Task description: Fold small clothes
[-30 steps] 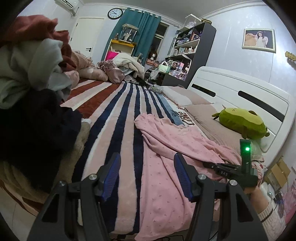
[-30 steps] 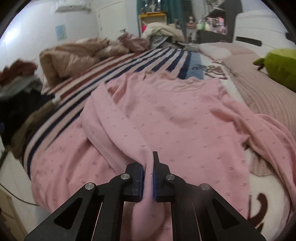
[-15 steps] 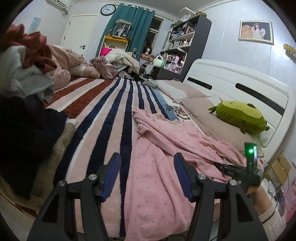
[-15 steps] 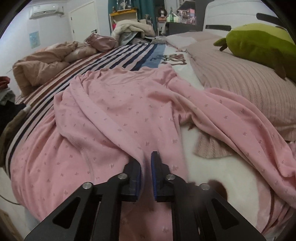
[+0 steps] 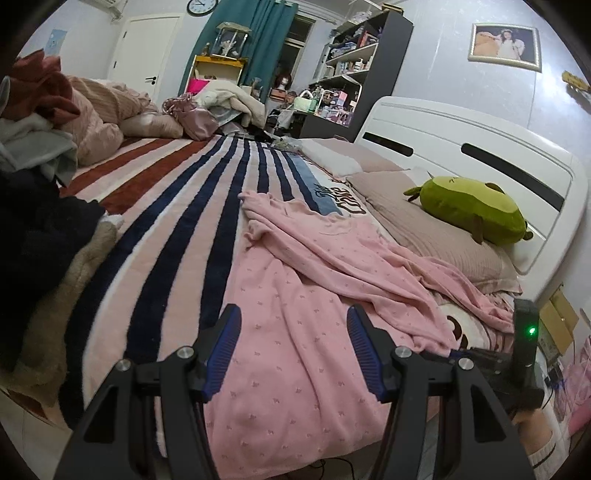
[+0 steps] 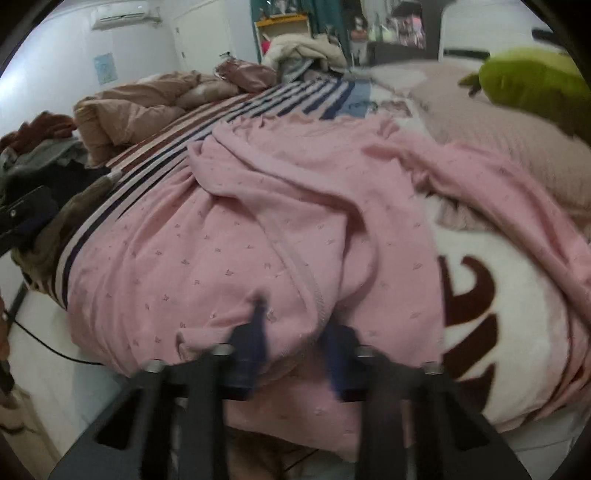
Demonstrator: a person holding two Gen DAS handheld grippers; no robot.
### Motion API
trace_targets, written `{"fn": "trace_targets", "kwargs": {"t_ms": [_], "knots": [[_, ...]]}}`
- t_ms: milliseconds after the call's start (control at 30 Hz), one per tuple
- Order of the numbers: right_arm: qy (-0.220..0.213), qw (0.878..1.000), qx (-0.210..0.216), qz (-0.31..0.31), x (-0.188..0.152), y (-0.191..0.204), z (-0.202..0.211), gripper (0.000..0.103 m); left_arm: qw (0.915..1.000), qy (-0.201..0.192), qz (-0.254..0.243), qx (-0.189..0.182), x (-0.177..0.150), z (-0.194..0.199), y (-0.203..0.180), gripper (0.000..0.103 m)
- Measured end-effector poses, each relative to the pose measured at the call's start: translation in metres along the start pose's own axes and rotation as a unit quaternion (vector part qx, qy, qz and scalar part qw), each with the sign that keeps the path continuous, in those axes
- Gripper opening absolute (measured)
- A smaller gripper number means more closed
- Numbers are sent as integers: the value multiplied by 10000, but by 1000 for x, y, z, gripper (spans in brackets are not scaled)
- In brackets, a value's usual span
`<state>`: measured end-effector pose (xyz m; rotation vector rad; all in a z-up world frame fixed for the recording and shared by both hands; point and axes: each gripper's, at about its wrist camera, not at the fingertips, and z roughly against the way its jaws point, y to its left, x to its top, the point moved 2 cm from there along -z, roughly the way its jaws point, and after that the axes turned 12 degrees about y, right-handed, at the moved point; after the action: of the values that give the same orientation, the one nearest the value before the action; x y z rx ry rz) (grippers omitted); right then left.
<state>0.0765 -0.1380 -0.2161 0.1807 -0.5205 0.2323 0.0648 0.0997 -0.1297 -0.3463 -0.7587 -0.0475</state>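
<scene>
Opened since half a second ago: right gripper (image 6: pixel 293 328), then pinching a fold of the garment (image 6: pixel 295 206), now blurred, jaws spread, a bulge of pink cloth between them. Left gripper (image 5: pixel 293 347) closer over the bed edge than before, jaws wide apart as earlier, holding nothing, pink cloth lying flat below and between them.

Spread across the near side of the bed (image 5: pixel 177 221), draping over its front edge. Long axis running from the front edge away toward the far striped part of the blanket, far end ruffled; one sleeve or leg trailing off rightward toward the pillow (image 5: pixel 424 229). Upper layer rumpled, folded diagonally over the lower one.

Striped fleece blanket under it all, navy, pink and rust bands. Green plush (image 5: pixel 469 210) on the pillow by the white headboard (image 5: pixel 461 147). Heap of clothes (image 5: pixel 40 177) at left. Teal curtain (image 5: pixel 255 40), shelves (image 5: pixel 354 70), clock (image 5: pixel 197 5) and framed picture (image 5: pixel 504 46) around the room.
</scene>
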Motion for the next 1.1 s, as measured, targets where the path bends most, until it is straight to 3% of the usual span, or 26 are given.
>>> {"fn": "trace_targets", "kwargs": {"t_ms": [33,100,300,400,433,500,600,700,800,933,1100], "knots": [[-55,10000,-62,36,0,-2,6,6,10000,5,3,40,-1,1,1,55],[-255,9975,-586,286,0,-7,22,4,10000,4,42,86,-2,2,2,55],[-671,9750,-1828,1074,12,-22,66,5,9999,-47,36,115,-11,8,0,55],[-207,9816,-1423,1254,3,-25,55,9,9999,-48,61,128,-12,9,0,55],[177,9864,-1045,1259,-4,-27,42,13,9999,-47,75,142,-12,9,0,55],[630,9895,-560,1175,-12,-28,25,34,9999,-48,84,138,-12,10,1,55],[408,9950,-199,886,-12,-33,31,47,9999,-44,68,147,-12,10,2,56],[-200,9984,102,523,6,-45,54,60,9997,-31,13,251,-10,8,5,58],[-374,9974,47,612,33,-45,55,60,9989,-113,-217,401,0,2,10,58],[-170,9955,238,903,85,-32,19,60,9965,-49,-599,577,29,-22,21,58],[15,9923,596,1087,148,-14,-27,60,9952,378,-774,474,71,-73,38,57]]}}
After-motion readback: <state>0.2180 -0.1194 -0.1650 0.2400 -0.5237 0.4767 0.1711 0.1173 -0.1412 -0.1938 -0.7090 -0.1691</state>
